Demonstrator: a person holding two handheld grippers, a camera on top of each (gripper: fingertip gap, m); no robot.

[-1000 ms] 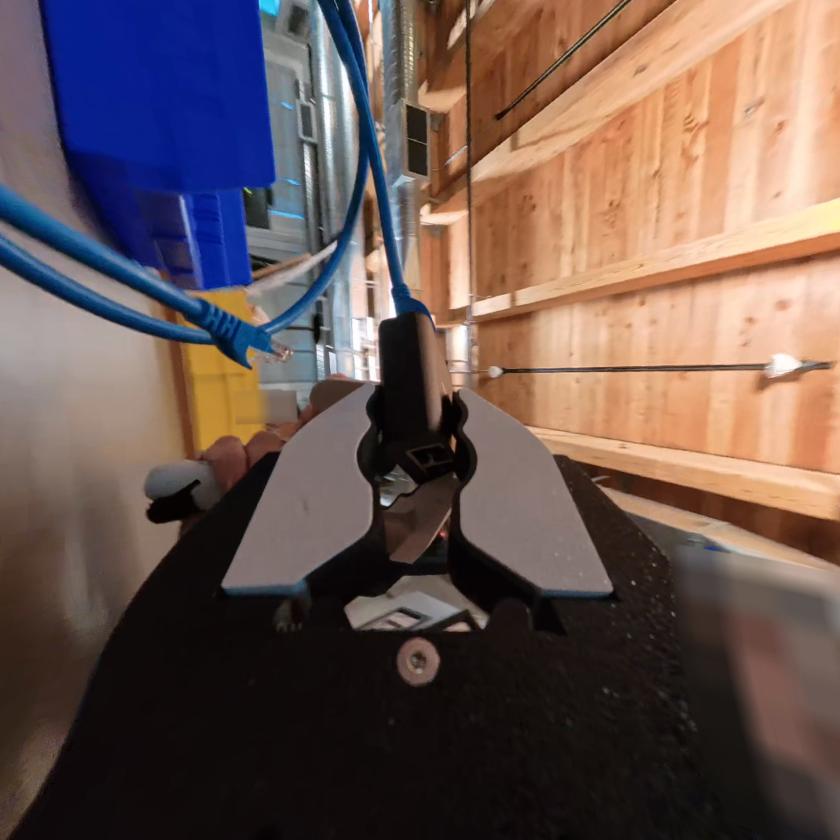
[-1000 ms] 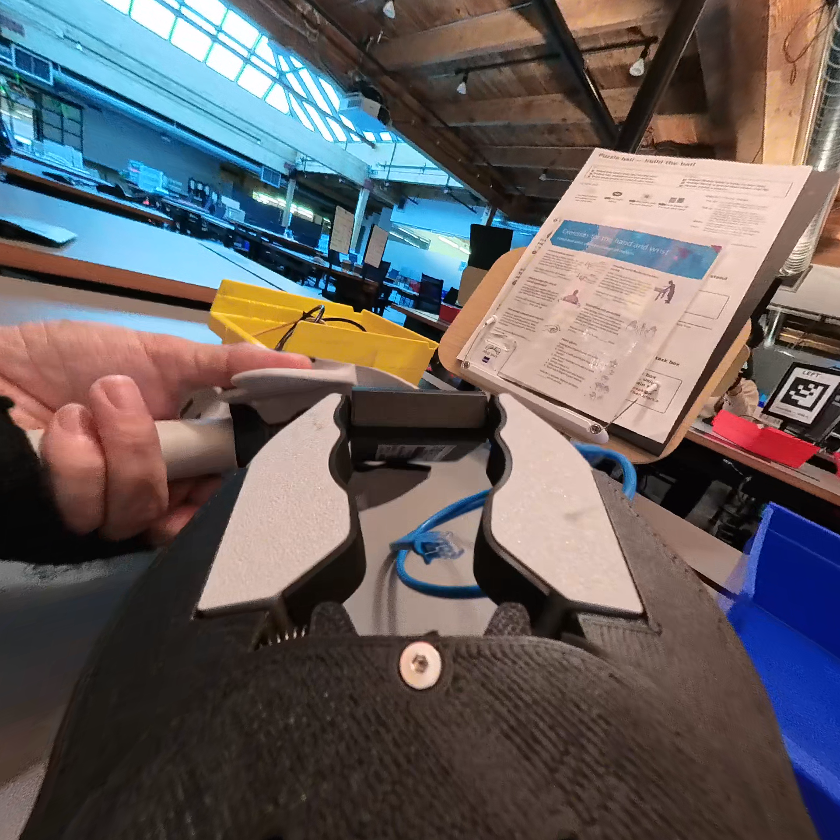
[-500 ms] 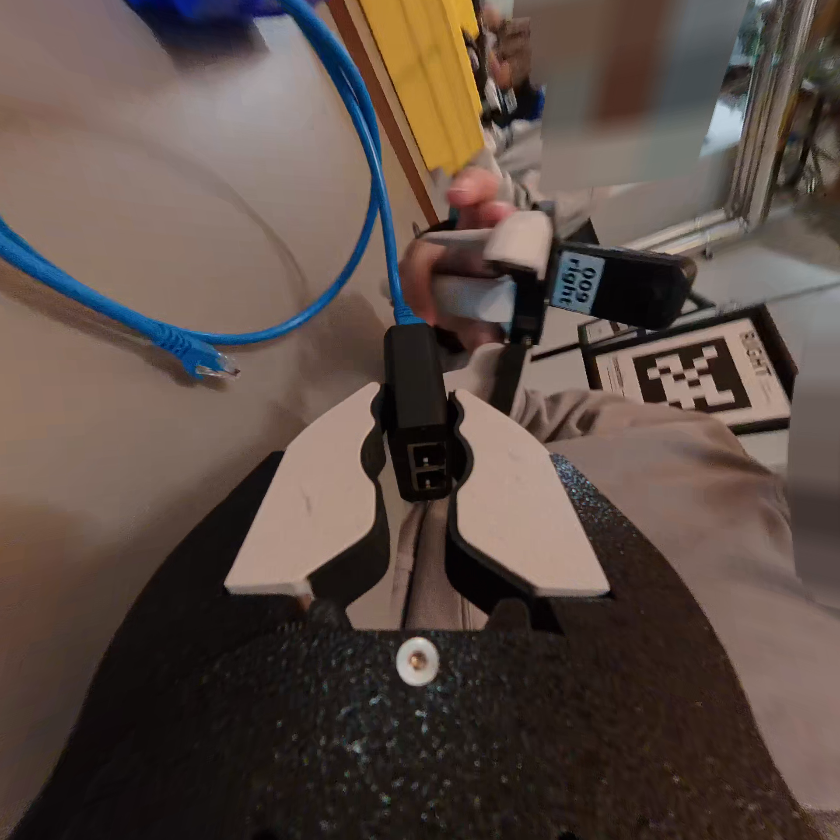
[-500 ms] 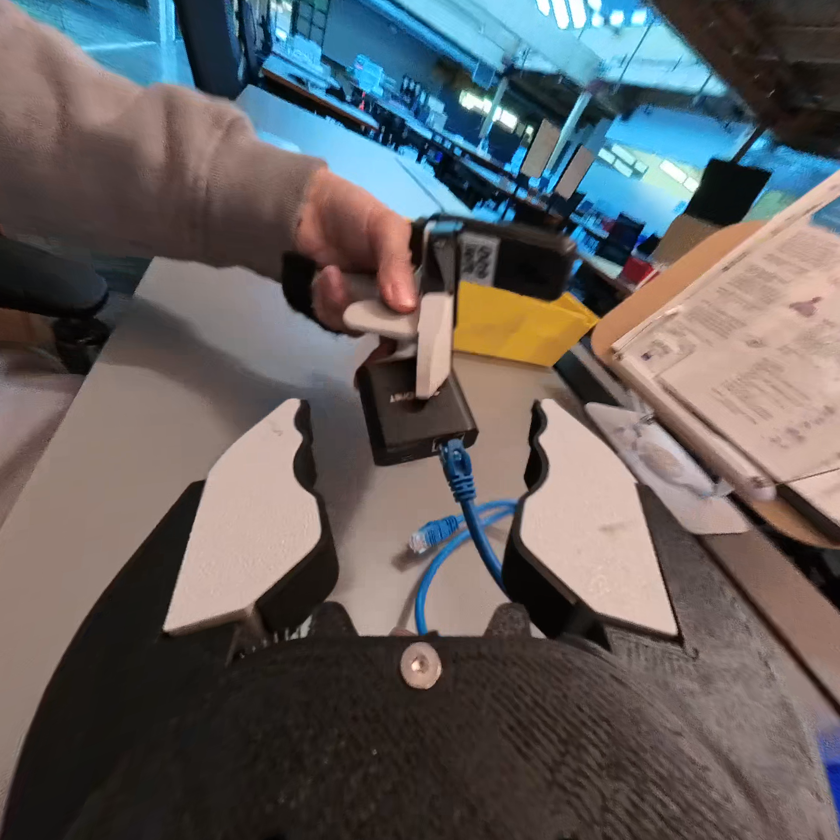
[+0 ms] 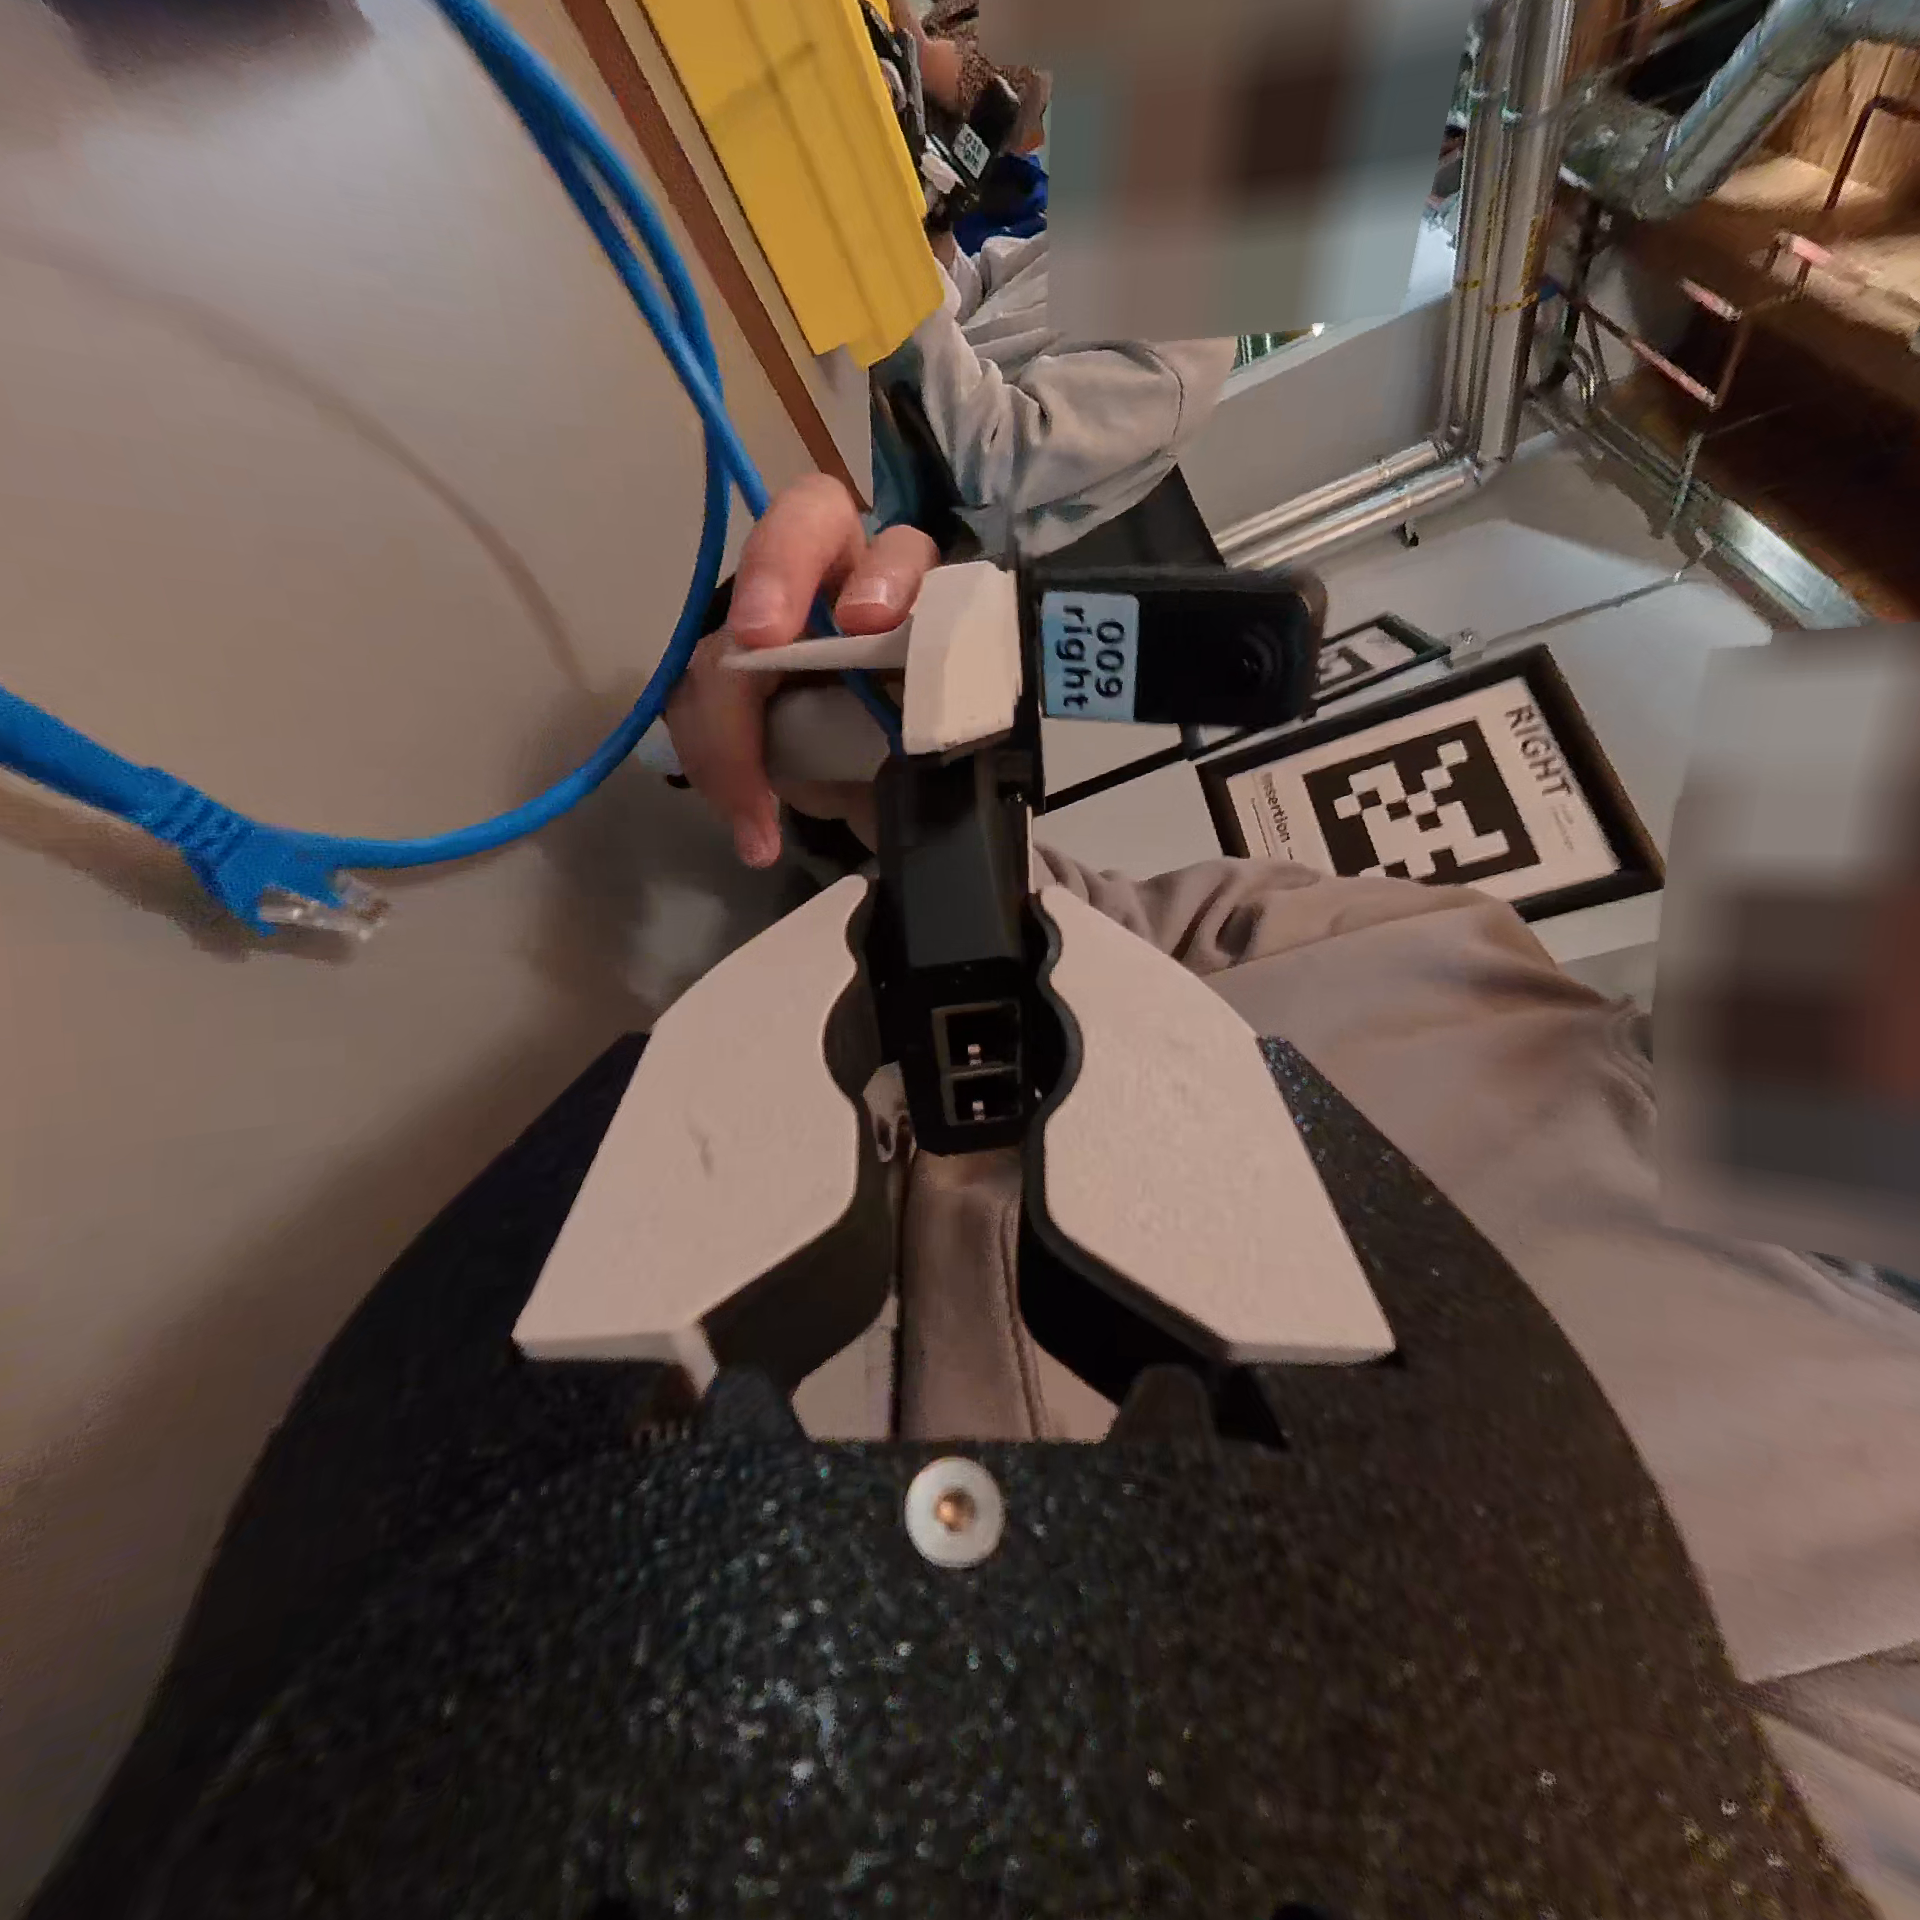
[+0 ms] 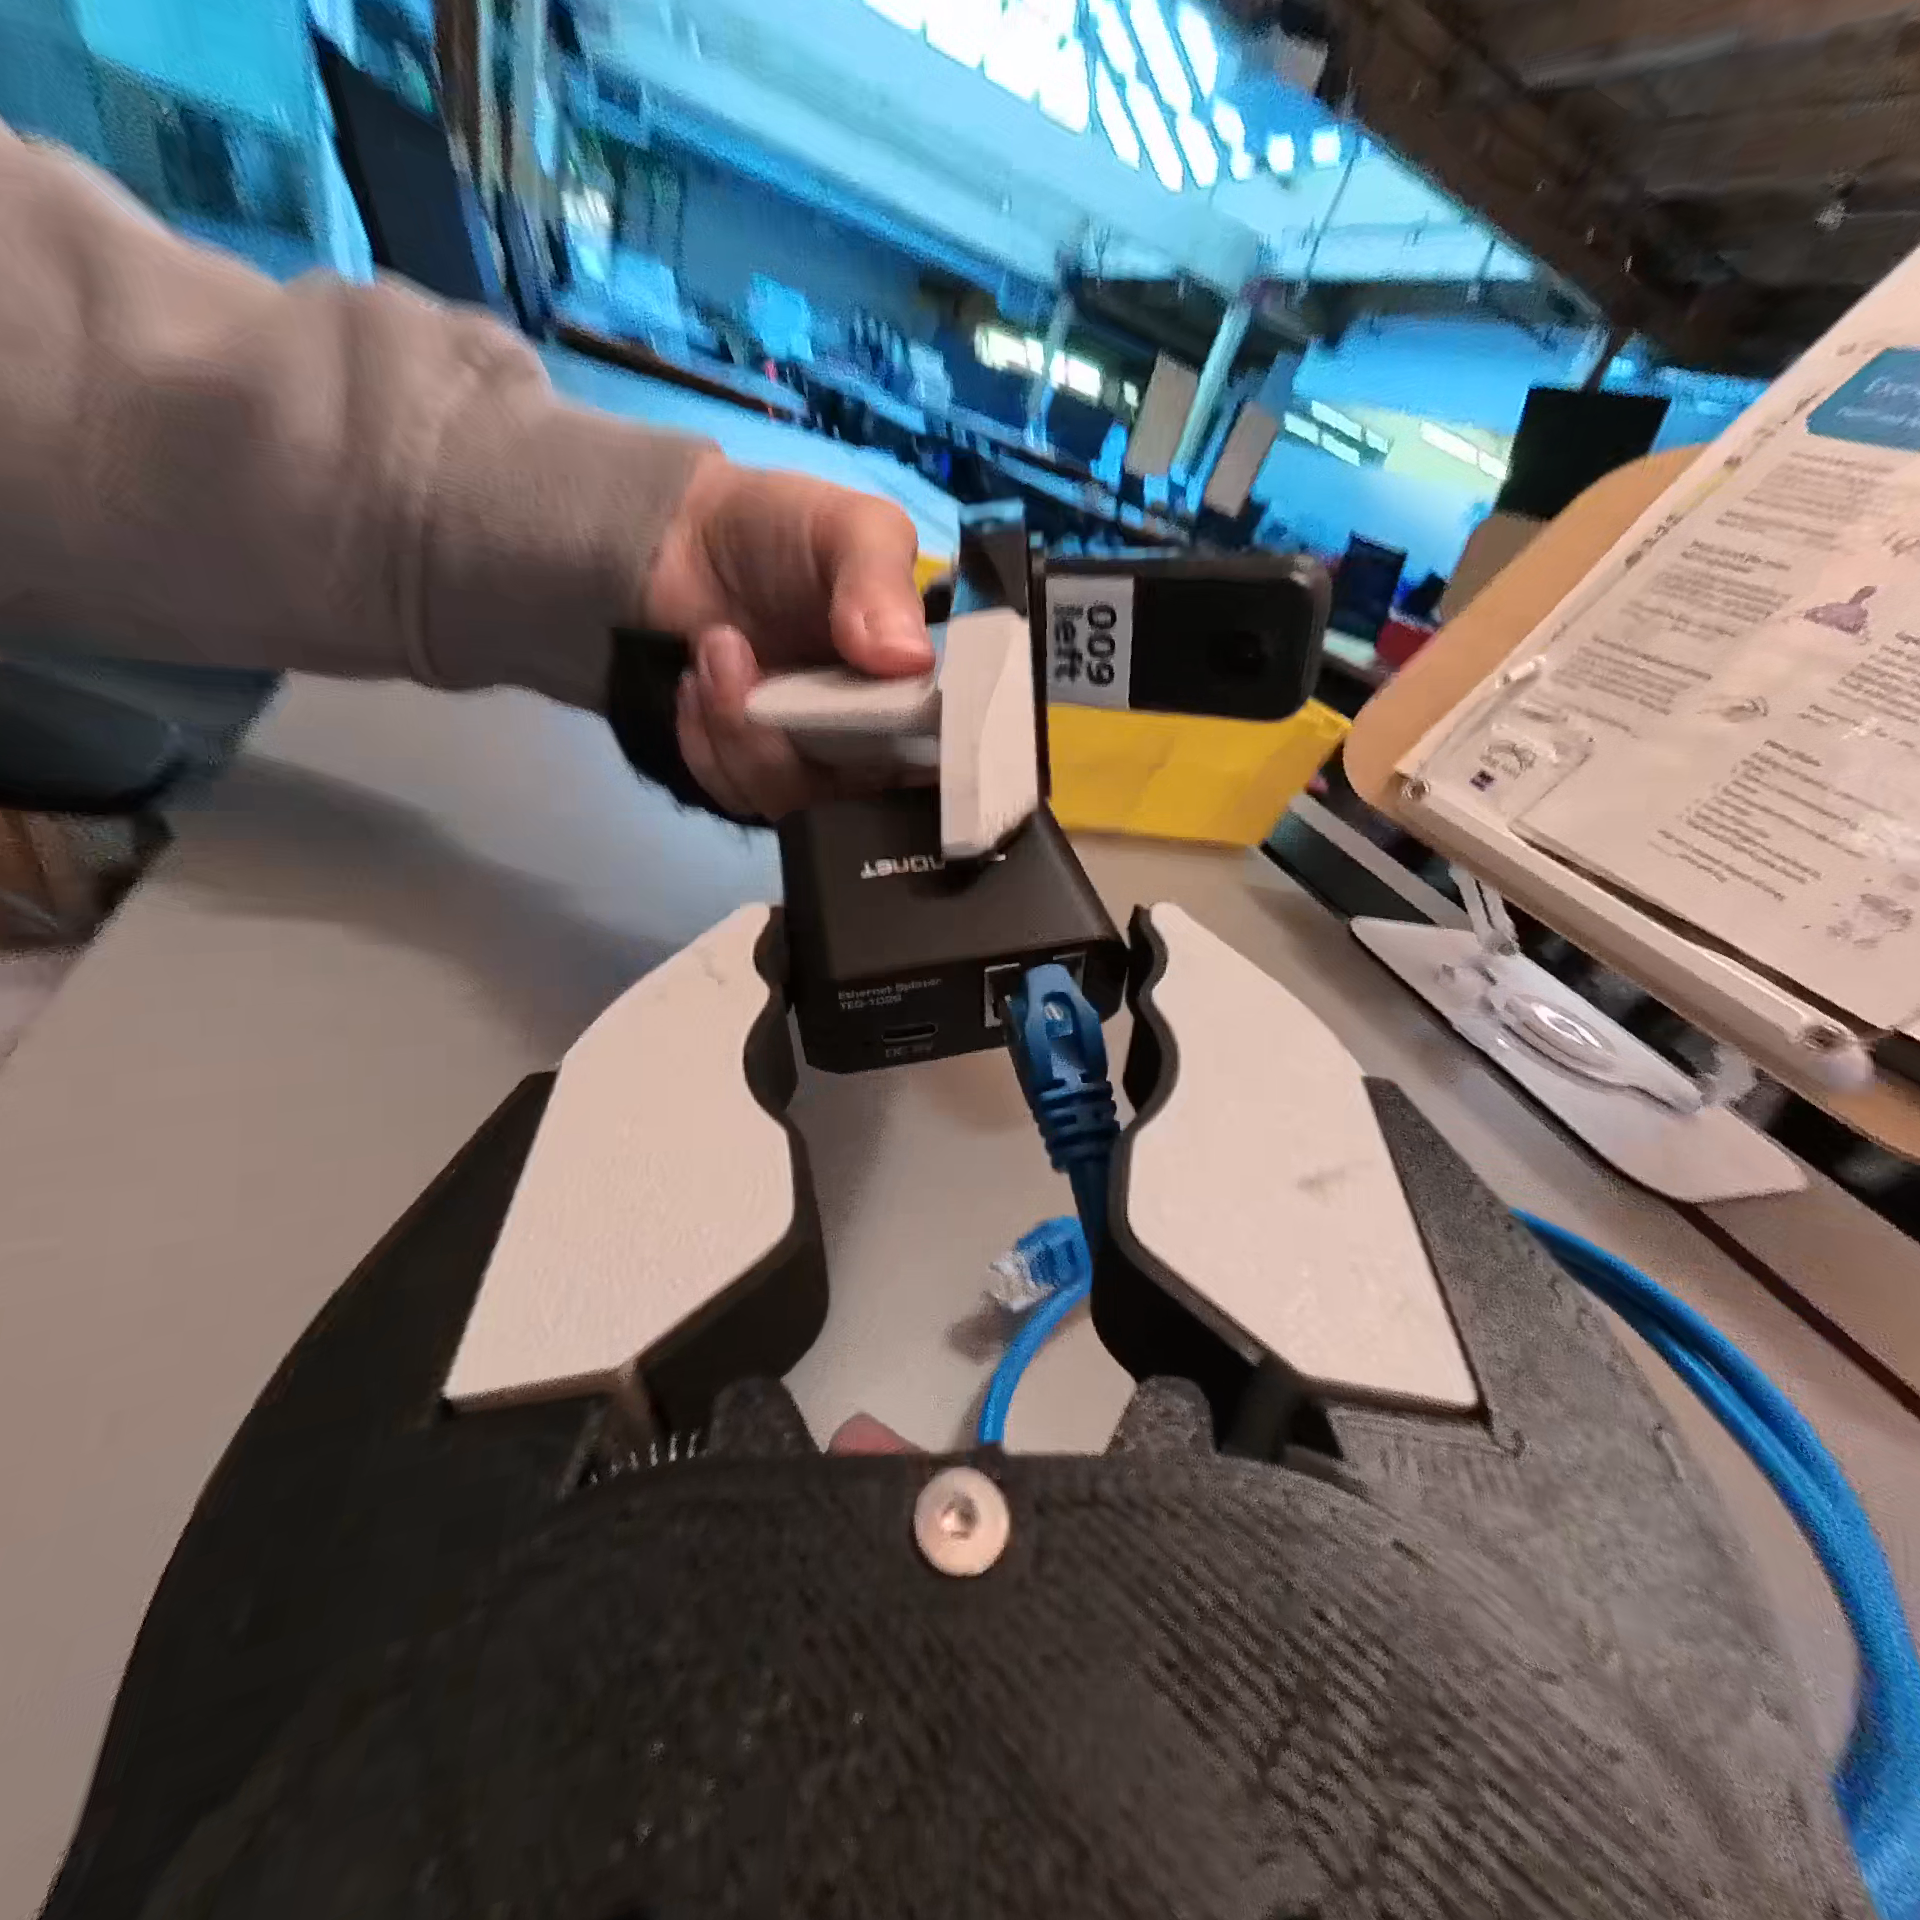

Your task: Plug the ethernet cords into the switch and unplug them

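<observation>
The left gripper (image 5: pixel 961 1023) had its jaws pinched on the black switch (image 5: pixel 954 997), held just above the worktop (image 6: pixel 343 935). Two empty ports faced the left cam. On the opposite face, one blue cord plug (image 6: pixel 1062 1049) sat in a port. The right gripper (image 6: pixel 961 1039) had its jaws spread, flanking that plug and the switch end w/o touching either, as far as I could tell. A second plug (image 5: pixel 296 899) lay loose on the worktop, near the switch.

Step in hand, prob.: grab the seated plug to unplug it. To do it well, close on the plug boot, not the cable; press the latch tab; pull straight along the port axis while the left holds firm. A skewed pull could jam the clip.

Containers: yellow bin (image 6: pixel 1174 769) behind the switch; contents not visible.
</observation>
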